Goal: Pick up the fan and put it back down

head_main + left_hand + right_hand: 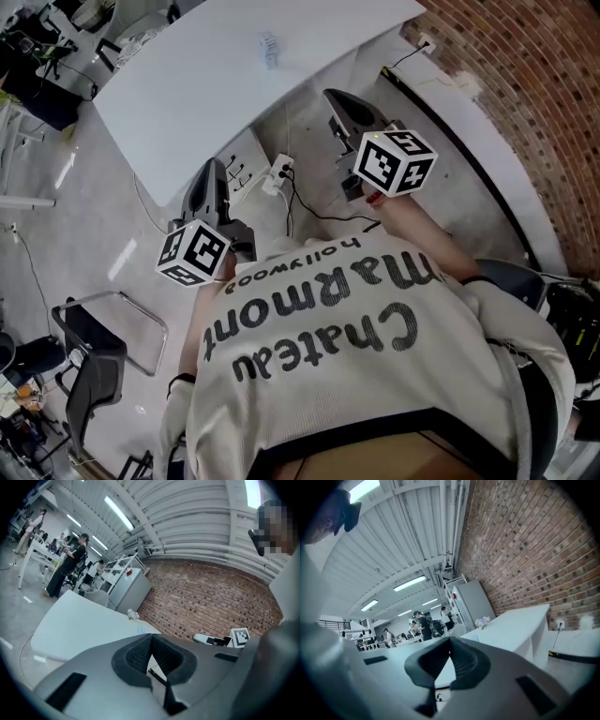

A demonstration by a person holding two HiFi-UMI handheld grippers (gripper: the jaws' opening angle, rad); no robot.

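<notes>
Jaws of the left gripper [151, 638] and the right gripper [449, 641] are both clenched tip to tip, facing the white worktop [206, 84].

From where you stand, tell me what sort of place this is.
Probably an open-plan lab or workshop office: a bare brick wall, a long white table, a ribbed ceiling with strip lights, and people standing farther back.

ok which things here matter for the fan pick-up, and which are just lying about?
Job: left hand-held gripper, shut, empty; right hand-held gripper, shut, empty; white table. No fan that I can make out.
Lying about: power strip on the floor; black chair; small pale thing on the table, too small to identify.
</notes>
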